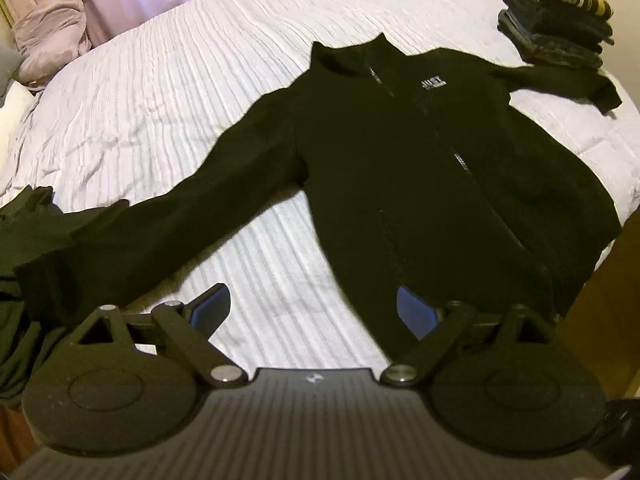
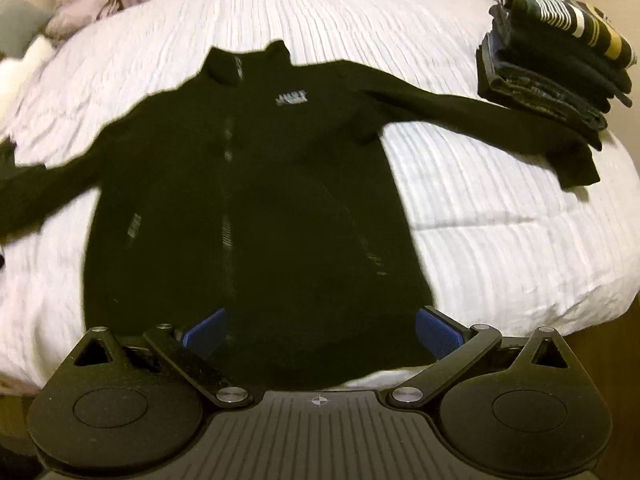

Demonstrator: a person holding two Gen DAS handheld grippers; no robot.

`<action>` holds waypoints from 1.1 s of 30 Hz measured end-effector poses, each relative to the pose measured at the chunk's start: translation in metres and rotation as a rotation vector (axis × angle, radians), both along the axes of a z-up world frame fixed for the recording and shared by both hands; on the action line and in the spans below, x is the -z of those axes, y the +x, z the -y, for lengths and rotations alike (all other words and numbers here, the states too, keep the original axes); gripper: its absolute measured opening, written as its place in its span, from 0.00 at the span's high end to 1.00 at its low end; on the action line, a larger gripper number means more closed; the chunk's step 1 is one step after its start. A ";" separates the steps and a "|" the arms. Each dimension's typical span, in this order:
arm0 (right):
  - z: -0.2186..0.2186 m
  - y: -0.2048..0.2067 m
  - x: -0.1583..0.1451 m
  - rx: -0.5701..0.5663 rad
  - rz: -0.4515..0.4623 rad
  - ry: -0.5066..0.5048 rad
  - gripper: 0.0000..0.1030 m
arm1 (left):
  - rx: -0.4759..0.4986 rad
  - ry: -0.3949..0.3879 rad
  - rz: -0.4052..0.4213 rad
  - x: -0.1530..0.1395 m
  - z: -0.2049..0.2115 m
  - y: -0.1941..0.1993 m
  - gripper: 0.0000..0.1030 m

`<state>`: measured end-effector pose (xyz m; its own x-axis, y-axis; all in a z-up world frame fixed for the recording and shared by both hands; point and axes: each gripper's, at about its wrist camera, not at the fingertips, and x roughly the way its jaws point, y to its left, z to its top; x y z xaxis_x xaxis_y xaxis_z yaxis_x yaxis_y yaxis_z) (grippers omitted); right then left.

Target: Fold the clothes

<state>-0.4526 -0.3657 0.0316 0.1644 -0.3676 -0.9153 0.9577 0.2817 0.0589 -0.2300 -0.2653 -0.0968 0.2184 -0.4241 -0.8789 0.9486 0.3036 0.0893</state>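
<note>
A black zip-up jacket (image 1: 420, 168) with a small white chest logo lies spread flat, front up, on the white bedspread (image 1: 180, 80), both sleeves stretched out sideways. My left gripper (image 1: 312, 312) is open and empty, hovering near the jacket's lower left hem corner and left sleeve. In the right wrist view the same jacket (image 2: 248, 200) fills the middle. My right gripper (image 2: 320, 332) is open and empty, its blue pads (image 2: 434, 330) spread wide just above the jacket's bottom hem.
A stack of folded dark clothes (image 1: 556, 20) sits at the bed's far right, touching the right sleeve cuff; it also shows in the right wrist view (image 2: 556, 60). More dark clothes (image 1: 20, 248) lie at the left edge. Pillows (image 1: 48, 28) at the far left.
</note>
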 end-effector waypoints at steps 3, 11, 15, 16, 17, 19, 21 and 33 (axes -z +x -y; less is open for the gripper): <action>-0.015 0.034 -0.009 0.023 0.037 -0.014 0.00 | 0.018 -0.025 -0.006 -0.007 -0.021 0.016 0.14; -0.056 0.098 -0.019 0.045 0.035 -0.034 0.00 | 0.083 0.001 0.062 -0.011 -0.069 0.044 0.14; -0.060 0.109 -0.020 0.019 0.011 -0.025 0.00 | 0.040 -0.019 0.040 -0.009 -0.077 0.050 0.14; -0.061 0.111 -0.020 0.011 0.004 -0.022 0.00 | 0.030 -0.022 0.035 -0.009 -0.077 0.049 0.14; -0.061 0.113 -0.020 0.004 0.000 -0.020 0.00 | 0.024 -0.025 0.029 -0.009 -0.076 0.048 0.14; -0.058 0.113 -0.019 -0.010 0.000 -0.014 0.00 | 0.012 -0.029 0.018 -0.009 -0.075 0.044 0.14; -0.055 0.112 -0.020 -0.025 -0.007 -0.012 0.00 | 0.010 -0.027 0.017 -0.009 -0.072 0.040 0.14; -0.048 0.101 -0.014 -0.048 -0.034 -0.003 0.00 | 0.019 -0.005 0.059 -0.007 -0.054 0.028 0.14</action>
<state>-0.3520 -0.3180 0.0455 0.1505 -0.3631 -0.9195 0.9446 0.3274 0.0253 -0.2016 -0.2114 -0.0901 0.2612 -0.4326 -0.8629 0.9475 0.2857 0.1436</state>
